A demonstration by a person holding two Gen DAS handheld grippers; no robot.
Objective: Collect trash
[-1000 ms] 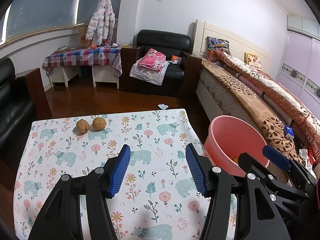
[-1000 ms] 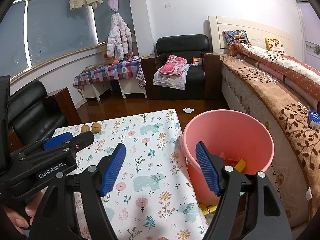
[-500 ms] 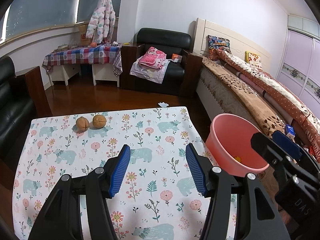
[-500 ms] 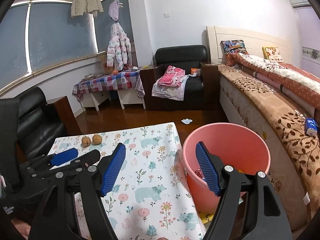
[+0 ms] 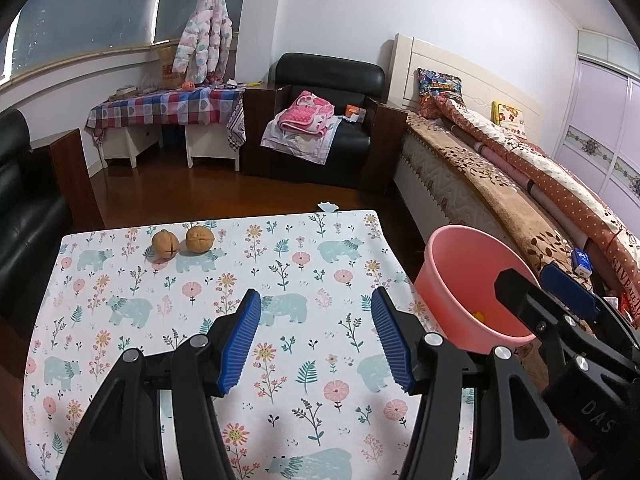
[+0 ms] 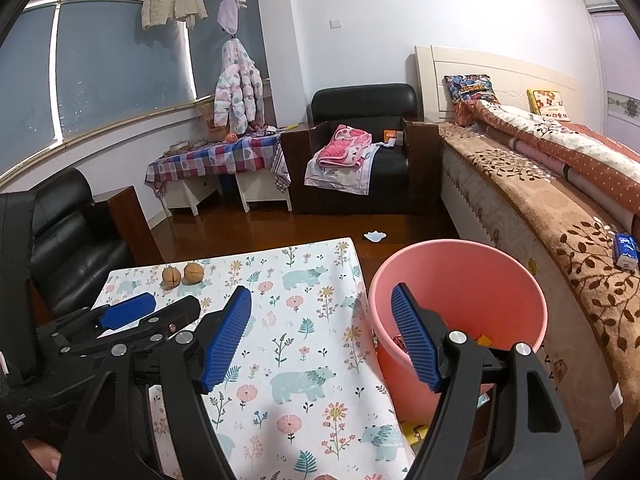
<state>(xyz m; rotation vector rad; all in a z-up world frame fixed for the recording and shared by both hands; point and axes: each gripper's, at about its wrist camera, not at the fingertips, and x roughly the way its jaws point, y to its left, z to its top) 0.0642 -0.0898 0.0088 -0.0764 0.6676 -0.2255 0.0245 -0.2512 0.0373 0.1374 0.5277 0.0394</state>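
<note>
- Left gripper [image 5: 316,338], black frame with ribbed blue pads: jaws spread wide and empty, hovering over the white tablecloth printed with flowers and pale blue bears [image 5: 280,264].
- Right gripper [image 6: 320,338], same build: jaws likewise spread and empty; its left pad lies over the cloth and its right pad over the mouth of the round pink plastic bucket [image 6: 520,276].
- Task's things on the cloth: two brown, wrinkled, roughly round walnut-like pieces [image 5: 182,241], just beside each other near the far left edge of the table. Whether they count as trash is a judgement; nothing else lies on the cloth.
- Deciding relation: from the left gripper the pair lies ahead and to the left, well apart from the pads; from the right gripper it lies further off, beyond the left gripper's fingers. The left hand is judged the nearer.
- Long axis: each piece is near-round, so approach angle matters little; the pair's line runs across the view, so a single piece fits between the jaws more readily than both.
- Bucket: stands off the table's right edge, beside the bed with the brown leaf-patterned cover [image 6: 560,216]; yellow and red scraps show at its bottom.
- A small white scrap [image 6: 375,235] lies on the dark wooden floor beyond the table's far edge, out of easy reach for either gripper.
</note>
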